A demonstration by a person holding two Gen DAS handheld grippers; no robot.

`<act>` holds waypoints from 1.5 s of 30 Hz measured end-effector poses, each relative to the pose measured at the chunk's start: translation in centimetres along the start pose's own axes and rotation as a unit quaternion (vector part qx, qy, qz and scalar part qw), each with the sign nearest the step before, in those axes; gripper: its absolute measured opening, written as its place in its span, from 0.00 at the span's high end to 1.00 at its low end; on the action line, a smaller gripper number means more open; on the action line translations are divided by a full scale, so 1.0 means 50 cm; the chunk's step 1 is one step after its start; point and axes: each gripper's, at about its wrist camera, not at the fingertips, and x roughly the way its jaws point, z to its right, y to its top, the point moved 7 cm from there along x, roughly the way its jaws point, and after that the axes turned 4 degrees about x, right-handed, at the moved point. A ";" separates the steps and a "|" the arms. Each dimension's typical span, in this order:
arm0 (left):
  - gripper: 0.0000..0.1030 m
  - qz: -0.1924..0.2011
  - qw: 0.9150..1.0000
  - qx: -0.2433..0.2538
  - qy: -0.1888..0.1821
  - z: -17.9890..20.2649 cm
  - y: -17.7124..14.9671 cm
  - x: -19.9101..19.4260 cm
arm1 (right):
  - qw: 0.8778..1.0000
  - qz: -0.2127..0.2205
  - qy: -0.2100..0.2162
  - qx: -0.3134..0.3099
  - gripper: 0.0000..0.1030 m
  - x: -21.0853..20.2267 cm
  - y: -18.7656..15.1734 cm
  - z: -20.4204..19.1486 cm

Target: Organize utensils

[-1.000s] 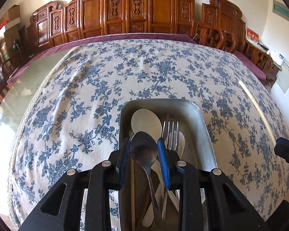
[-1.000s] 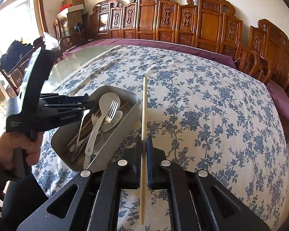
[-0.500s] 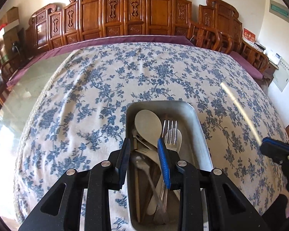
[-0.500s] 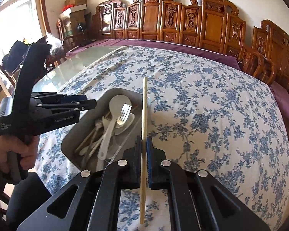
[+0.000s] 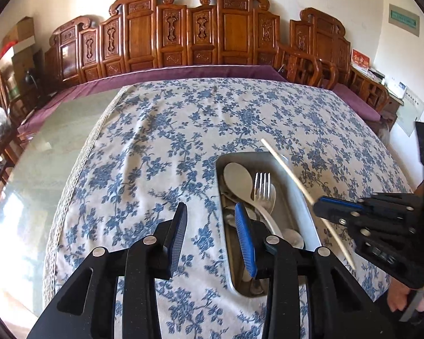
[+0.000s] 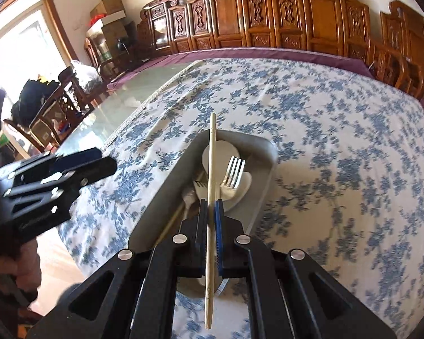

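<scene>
A grey metal tray [image 5: 302,197] [image 6: 166,197] on the floral tablecloth holds a white spoon [image 5: 237,178], a fork [image 5: 262,189] [image 6: 234,172] and other utensils. My right gripper [image 6: 211,206] is shut on a pale wooden chopstick [image 6: 211,169] and holds it lengthwise over the tray; it also shows in the left wrist view [image 5: 325,207] with the chopstick [image 5: 285,166]. My left gripper [image 5: 212,234] is open and empty, at the tray's left edge, its right finger over the tray.
The blue floral tablecloth [image 5: 183,130] covers most of a glass-topped table [image 5: 51,141]. Carved wooden chairs [image 5: 183,34] line the far side. Boxes and clutter stand at the left [image 6: 107,19].
My left gripper let the metal spoon drop into the tray, opened and shifted left. My right gripper carried the chopstick leftward over the tray.
</scene>
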 end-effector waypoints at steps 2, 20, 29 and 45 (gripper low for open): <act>0.68 0.000 1.000 -0.006 0.000 -0.011 -0.009 -0.002 | 1.000 -0.006 0.002 0.012 0.94 0.021 0.004 -0.004; 0.68 -0.018 0.999 -0.024 0.012 -0.065 -0.040 0.021 | 0.998 -0.042 -0.003 0.051 0.94 0.138 0.003 -0.025; 0.68 -0.018 1.000 -0.022 0.013 -0.064 -0.041 0.022 | 0.998 -0.045 0.009 0.039 0.91 0.139 -0.008 -0.034; 0.55 0.004 1.000 -0.014 0.005 0.006 -0.041 -0.038 | 0.998 0.049 -0.047 -0.017 0.73 -0.074 -0.029 0.034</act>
